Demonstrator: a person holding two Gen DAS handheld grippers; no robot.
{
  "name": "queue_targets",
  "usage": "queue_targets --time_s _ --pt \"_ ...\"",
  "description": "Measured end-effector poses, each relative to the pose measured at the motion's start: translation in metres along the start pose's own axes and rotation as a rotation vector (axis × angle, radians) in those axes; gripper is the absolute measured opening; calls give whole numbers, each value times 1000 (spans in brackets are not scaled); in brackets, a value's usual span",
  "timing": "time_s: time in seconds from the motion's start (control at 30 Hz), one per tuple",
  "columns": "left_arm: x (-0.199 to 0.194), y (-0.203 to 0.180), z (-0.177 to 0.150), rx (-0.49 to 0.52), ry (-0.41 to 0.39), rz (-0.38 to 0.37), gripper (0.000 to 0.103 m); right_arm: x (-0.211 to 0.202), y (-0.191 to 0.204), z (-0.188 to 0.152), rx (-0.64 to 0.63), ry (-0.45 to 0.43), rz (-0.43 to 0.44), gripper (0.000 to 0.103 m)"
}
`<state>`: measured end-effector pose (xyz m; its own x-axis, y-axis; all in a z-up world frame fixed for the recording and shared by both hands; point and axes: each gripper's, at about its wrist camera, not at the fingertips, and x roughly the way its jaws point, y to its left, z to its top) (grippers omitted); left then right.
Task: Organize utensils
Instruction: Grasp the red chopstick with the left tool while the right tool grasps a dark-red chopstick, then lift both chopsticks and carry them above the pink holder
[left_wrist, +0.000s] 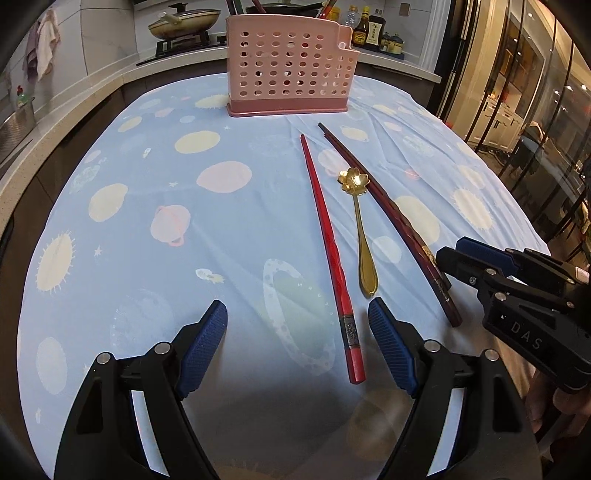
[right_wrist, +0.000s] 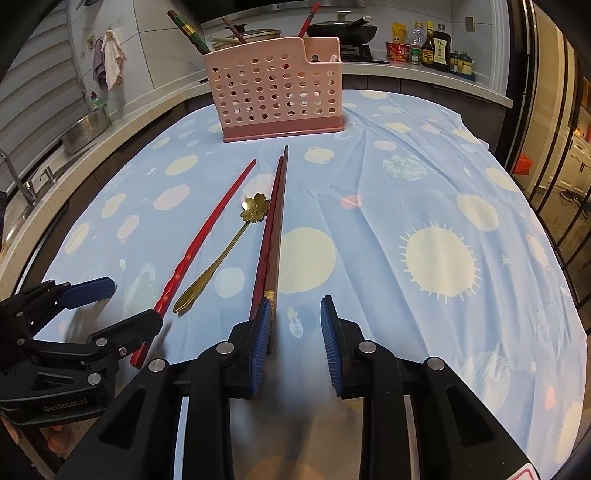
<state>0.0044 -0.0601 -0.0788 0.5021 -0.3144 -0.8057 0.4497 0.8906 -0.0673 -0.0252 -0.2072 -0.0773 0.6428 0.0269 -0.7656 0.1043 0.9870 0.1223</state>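
A pink perforated utensil holder (left_wrist: 290, 68) (right_wrist: 275, 90) stands at the far side of the table with several chopsticks in it. On the cloth lie a red chopstick (left_wrist: 328, 247) (right_wrist: 207, 236), a gold flower-bowl spoon (left_wrist: 360, 225) (right_wrist: 225, 251) and a dark red pair of chopsticks (left_wrist: 391, 218) (right_wrist: 275, 221). My left gripper (left_wrist: 297, 347) (right_wrist: 129, 306) is open, its jaws either side of the red chopstick's thick end. My right gripper (right_wrist: 293, 343) (left_wrist: 448, 253) is open; its left finger (right_wrist: 260, 347) sits over the dark pair's thick end.
A blue cloth with planets (left_wrist: 184, 221) (right_wrist: 424, 240) covers the table. A kitchen counter with a pan on a stove (left_wrist: 184, 26), sauce bottles (right_wrist: 432, 46) and a sink (right_wrist: 79, 129) runs behind. Glass doors (left_wrist: 524, 92) stand at the right.
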Motion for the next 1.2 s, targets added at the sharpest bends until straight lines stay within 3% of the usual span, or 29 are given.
queue_targets --time_s 0.2,0.3,0.57,0.63,0.83,0.9,0.97,1.2 --pt "1 -1 -2 7 -3 9 75 2 8 -1 -34 -9 -16 25" --pt "1 0 -3 9 -8 14 75 6 4 -3 -29 8 -24 17" --pt "-2 -1 -10 18 -25 30 75 4 -3 -8 -15 4 -29 14" --pt "-3 -1 -11 13 -27 30 72 4 -4 -8 -17 2 -26 8" --pt "-7 2 -11 4 -27 -21 39 -1 -4 -10 -12 -5 -17 7" --pt "-8 5 -10 -12 -18 -56 19 -4 -7 -11 3 -6 -7 7" --pt "-8 10 -9 -37 -4 -101 9 -9 -9 -11 15 -14 0 7" --pt "-20 11 -5 -34 -30 -108 7 -34 -16 -4 32 -66 2 7"
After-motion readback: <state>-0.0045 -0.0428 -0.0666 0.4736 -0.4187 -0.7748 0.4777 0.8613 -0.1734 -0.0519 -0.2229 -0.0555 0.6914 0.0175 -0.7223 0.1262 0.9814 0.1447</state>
